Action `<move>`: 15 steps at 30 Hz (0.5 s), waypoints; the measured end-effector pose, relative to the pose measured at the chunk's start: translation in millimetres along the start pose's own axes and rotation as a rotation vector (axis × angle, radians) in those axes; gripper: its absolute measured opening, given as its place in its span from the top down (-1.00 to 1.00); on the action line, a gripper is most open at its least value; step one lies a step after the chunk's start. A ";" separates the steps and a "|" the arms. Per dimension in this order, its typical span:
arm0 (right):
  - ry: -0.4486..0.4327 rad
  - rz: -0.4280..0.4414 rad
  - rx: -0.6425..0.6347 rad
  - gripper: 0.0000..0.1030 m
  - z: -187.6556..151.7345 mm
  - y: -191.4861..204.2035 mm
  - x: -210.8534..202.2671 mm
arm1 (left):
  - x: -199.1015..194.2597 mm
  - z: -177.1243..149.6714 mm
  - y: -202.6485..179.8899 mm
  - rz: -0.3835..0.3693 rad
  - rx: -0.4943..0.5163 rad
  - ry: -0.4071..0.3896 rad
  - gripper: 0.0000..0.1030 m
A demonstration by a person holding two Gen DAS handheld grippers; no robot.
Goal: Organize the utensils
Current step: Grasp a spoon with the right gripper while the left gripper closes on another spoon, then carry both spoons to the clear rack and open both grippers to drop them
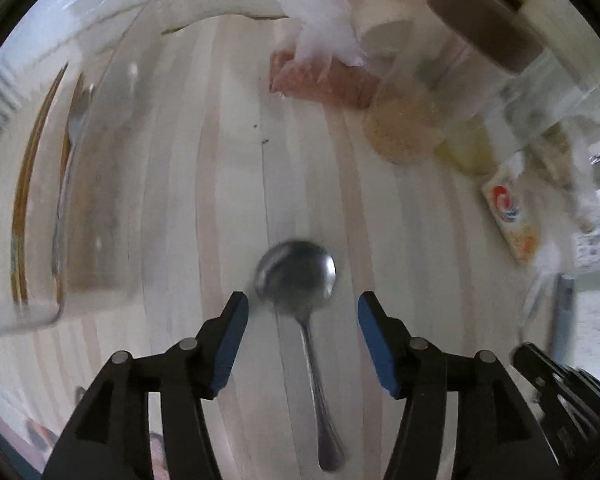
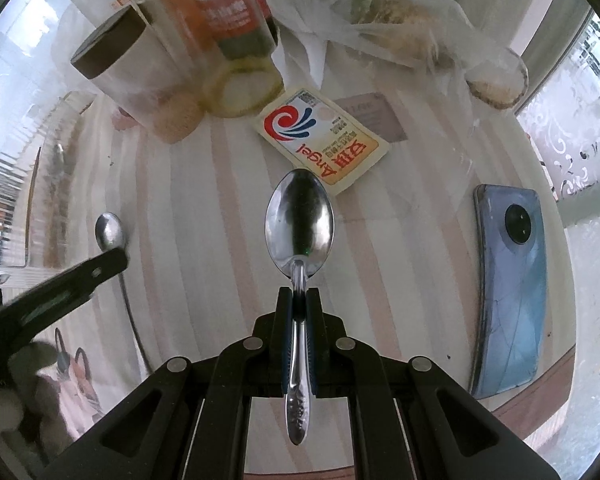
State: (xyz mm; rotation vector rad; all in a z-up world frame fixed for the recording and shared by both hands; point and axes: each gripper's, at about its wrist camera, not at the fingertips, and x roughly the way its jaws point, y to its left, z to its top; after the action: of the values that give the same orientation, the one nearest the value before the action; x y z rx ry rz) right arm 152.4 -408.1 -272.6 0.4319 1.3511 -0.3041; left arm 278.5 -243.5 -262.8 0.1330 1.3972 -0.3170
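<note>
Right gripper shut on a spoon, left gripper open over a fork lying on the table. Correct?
One slip: under the left gripper is a spoon, not a fork. The left wrist view shows its round bowl between the open jaws, untouched. The right gripper is indeed shut on the other spoon.

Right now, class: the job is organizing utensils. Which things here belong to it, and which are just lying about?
Belong:
- held spoon, clamped in the right hand-held gripper
- loose spoon on the table
- clear utensil tray

Lying about:
- blue phone
- yeast packet
- brown-lidded jar
</note>
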 end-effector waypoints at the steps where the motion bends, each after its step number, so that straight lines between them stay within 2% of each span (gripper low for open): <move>1: 0.000 -0.002 0.001 0.88 0.2 0.0 0.5 | 1.8 2.6 -3.2 0.032 0.009 -0.005 -0.02; 2: -0.001 -0.003 0.002 0.87 0.3 0.9 1.4 | 2.4 3.7 -5.5 0.056 0.016 -0.020 0.00; 4: -0.002 -0.004 0.005 0.87 0.1 1.7 1.5 | 3.0 6.1 -9.8 0.070 0.045 -0.043 0.27; 11: -0.007 -0.003 0.007 0.87 0.0 -1.7 -0.1 | 3.5 6.1 -11.3 0.072 0.065 -0.027 0.27; 15: -0.008 -0.003 0.003 0.88 0.2 -1.5 -0.6 | 0.0 -7.1 -6.1 0.074 0.073 -0.030 0.27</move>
State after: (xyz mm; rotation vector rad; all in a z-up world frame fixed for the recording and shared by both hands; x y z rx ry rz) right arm 151.7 -409.6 -272.2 0.4305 1.3438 -0.3105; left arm 270.0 -247.3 -263.5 0.2384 1.3483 -0.3076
